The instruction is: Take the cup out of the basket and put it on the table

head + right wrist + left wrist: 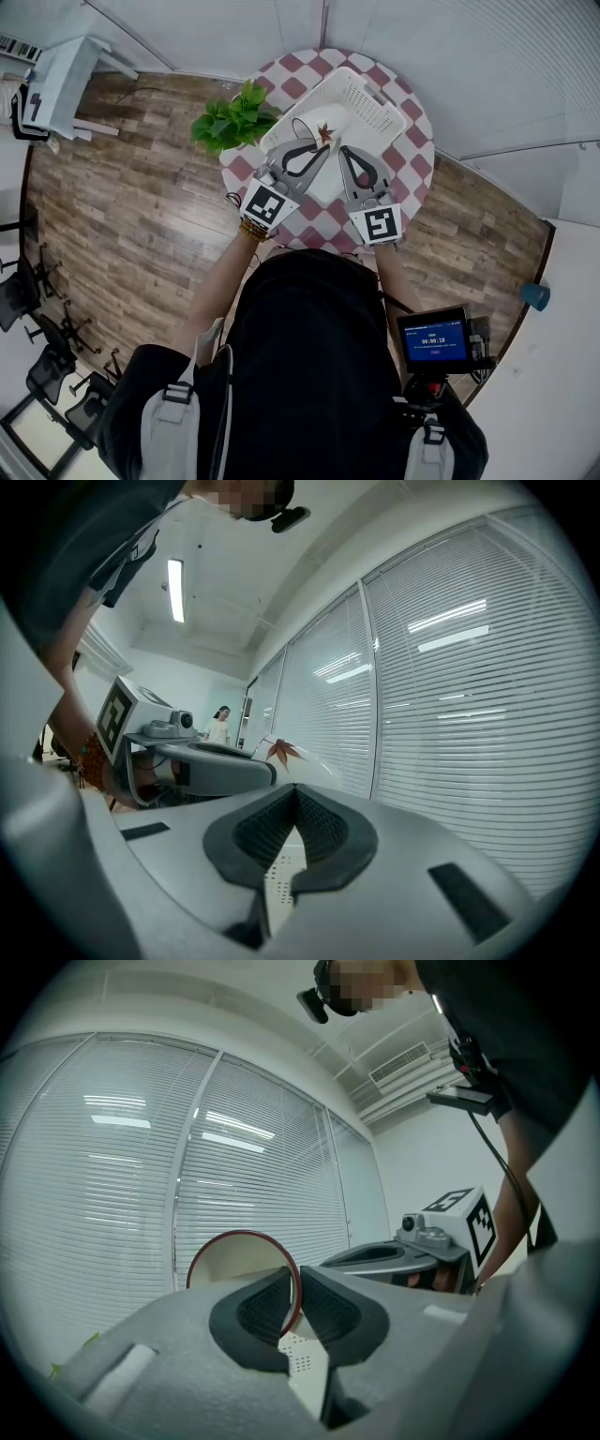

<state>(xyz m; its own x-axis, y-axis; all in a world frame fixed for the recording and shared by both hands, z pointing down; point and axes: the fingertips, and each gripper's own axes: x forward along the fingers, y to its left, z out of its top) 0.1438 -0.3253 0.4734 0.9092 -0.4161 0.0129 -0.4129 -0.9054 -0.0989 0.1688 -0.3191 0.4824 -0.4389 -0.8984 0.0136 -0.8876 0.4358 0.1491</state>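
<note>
1. Pinched by the rim in the left gripper (296, 1279): cup (234, 1258), one pad inside the red lip, one outside. Narrow grip, just on the wall. Probably picked as the easiest bit to reach inside a basket.
2. Held on its side, mouth facing back toward the person, over the near-left part of the basket (370, 101). Looks lifted rather than resting, but can't say for sure whether clear of the basket wall.
3. Not down on the table (414, 141) yet, so roughly midway through, at a guess.
4. As for the right gripper (295, 797): pinched together, nothing in it. Parked just right of the left one, likely only to keep out of the way.
5. Pointed level with both, away from the body toward the far side. Forearms stretched forward side by side, marker cubes nearest.
6. Worth watching: thin rim hold, so could swing or slip. Also close to the plant (230, 120) on the left, so maybe safer to set down on the near side.
</note>
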